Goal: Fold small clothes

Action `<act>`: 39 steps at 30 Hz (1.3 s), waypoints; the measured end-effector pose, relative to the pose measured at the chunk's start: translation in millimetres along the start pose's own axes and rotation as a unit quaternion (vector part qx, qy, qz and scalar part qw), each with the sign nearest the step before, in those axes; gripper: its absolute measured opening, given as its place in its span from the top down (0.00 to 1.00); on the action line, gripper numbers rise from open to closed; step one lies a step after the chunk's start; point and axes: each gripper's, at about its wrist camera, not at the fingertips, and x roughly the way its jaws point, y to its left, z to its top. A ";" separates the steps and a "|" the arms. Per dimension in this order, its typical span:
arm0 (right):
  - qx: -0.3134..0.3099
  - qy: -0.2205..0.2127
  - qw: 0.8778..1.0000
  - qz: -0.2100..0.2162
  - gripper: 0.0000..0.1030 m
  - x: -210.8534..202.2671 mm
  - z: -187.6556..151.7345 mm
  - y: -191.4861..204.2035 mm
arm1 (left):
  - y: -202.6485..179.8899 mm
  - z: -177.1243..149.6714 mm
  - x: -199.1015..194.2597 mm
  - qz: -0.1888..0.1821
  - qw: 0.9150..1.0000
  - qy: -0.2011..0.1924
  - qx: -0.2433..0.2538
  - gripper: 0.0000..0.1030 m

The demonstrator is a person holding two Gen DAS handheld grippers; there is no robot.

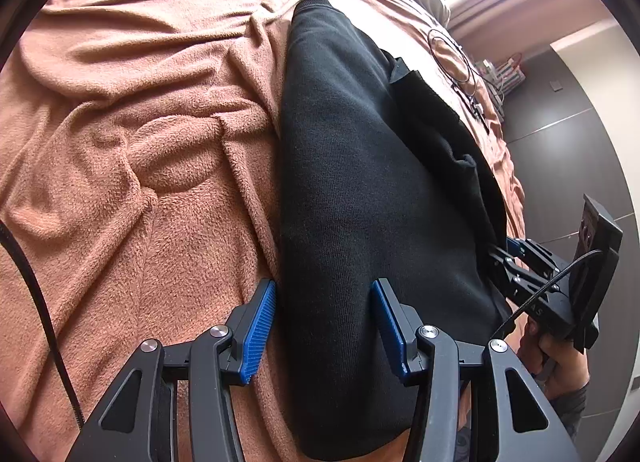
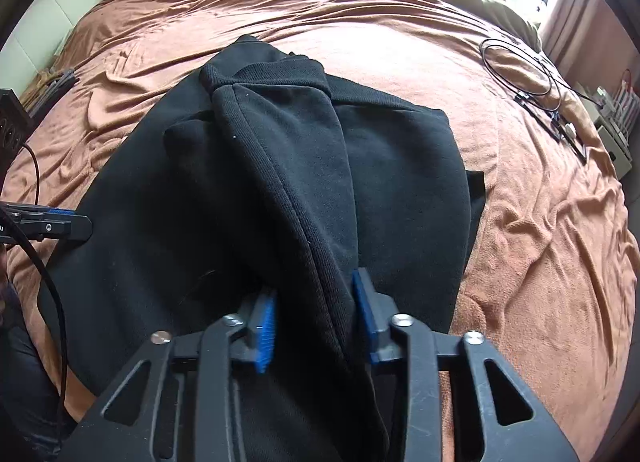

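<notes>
While your left gripper (image 1: 324, 322) hangs over the near left edge of the black garment (image 1: 360, 202), its jaws stand moderately apart with the blue pads (image 1: 260, 326) clear of the cloth: one pad sits just beside the garment's edge over the brown blanket (image 1: 140, 142), the other over the black fabric, and nothing is pinched between them. The garment lies partly folded on the bed, stretching away from you along the blanket, with a ribbed hem at its far end. A black cable (image 1: 40, 302) runs down the left side of the left wrist view. Moving right, your right gripper (image 2: 314, 322) has its jaws drawn in narrow on a raised fold of the same garment (image 2: 280, 182), the blue pads (image 2: 266, 336) pressing both sides of a thick seam-edged ridge that rises from the flat part of the cloth. In the left wrist view you see that gripper at the garment's right edge with your hand (image 1: 560, 366) around its handle. Farther right, a looped thin black cord (image 2: 520, 70) lies on the blanket, well apart from the garment.
</notes>
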 end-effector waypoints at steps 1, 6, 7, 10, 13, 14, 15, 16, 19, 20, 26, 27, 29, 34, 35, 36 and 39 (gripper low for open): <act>0.014 -0.001 1.000 0.009 0.89 -0.9 0.1 -4.3 | -1.2 0.6 1.3 0.000 1.000 0.000 0.001 0.50; 0.083 -0.013 0.995 0.053 0.92 -14.6 -3.4 -32.1 | -7.0 0.8 4.5 0.001 1.000 -0.002 0.008 0.50; 0.099 -0.011 0.993 0.061 0.92 -15.4 -5.3 -37.3 | -8.0 0.3 4.6 0.000 1.000 -0.001 0.010 0.50; 0.142 -0.006 0.985 0.093 0.92 -16.2 -13.3 -51.2 | -8.5 -2.1 4.8 -0.001 1.000 0.001 0.014 0.50; 0.181 0.000 0.975 0.125 0.92 -16.1 -19.4 -63.9 | -11.4 -3.1 5.3 0.003 1.000 0.001 0.024 0.50; 0.189 0.000 0.973 0.132 0.92 -17.5 -21.6 -70.0 | -12.4 -2.4 5.5 0.004 1.000 0.001 0.027 0.51; 0.196 -0.001 0.971 0.135 0.92 -18.4 -23.7 -75.4 | -13.3 -2.0 5.5 0.005 1.000 0.000 0.030 0.52; 0.199 0.000 0.971 0.132 0.93 -17.2 -26.8 -78.0 | -13.4 -1.7 5.6 0.005 0.999 -0.001 0.032 0.53; 0.202 -0.001 0.971 0.127 0.93 -12.5 -32.3 -79.2 | -16.0 -1.3 5.9 0.008 0.999 0.001 0.036 0.57; 0.202 -0.001 0.971 0.126 0.93 -10.9 -32.9 -78.9 | -16.2 -1.9 4.5 0.010 0.999 0.003 0.036 0.58; 0.143 0.000 0.986 0.081 0.81 -21.6 -22.0 -58.0 | -21.7 6.3 -0.7 0.030 0.997 0.005 0.069 0.59; 0.133 -0.002 0.988 0.072 0.68 -24.3 -21.1 -54.4 | -20.4 7.3 -2.8 0.030 0.997 0.000 0.069 0.59; 0.110 -0.016 0.993 0.044 0.33 -33.4 -18.7 -47.0 | -15.7 11.0 -6.9 0.026 0.998 -0.007 0.060 0.59; 0.042 -0.044 0.998 -0.001 0.27 -46.6 -7.7 -22.2 | -9.0 16.3 -10.0 0.022 0.999 -0.017 0.045 0.59; 0.026 -0.044 0.999 -0.012 0.27 -47.3 -6.2 -14.6 | -7.6 16.6 -10.1 0.022 0.999 -0.017 0.042 0.59; 0.010 -0.043 0.999 -0.019 0.27 -46.7 -4.1 -7.1 | -6.8 17.9 -9.3 0.019 0.999 -0.016 0.038 0.59; -0.039 -0.041 0.998 -0.037 0.27 -41.3 2.6 14.9 | -4.0 19.2 -9.9 0.013 0.999 -0.020 0.033 0.59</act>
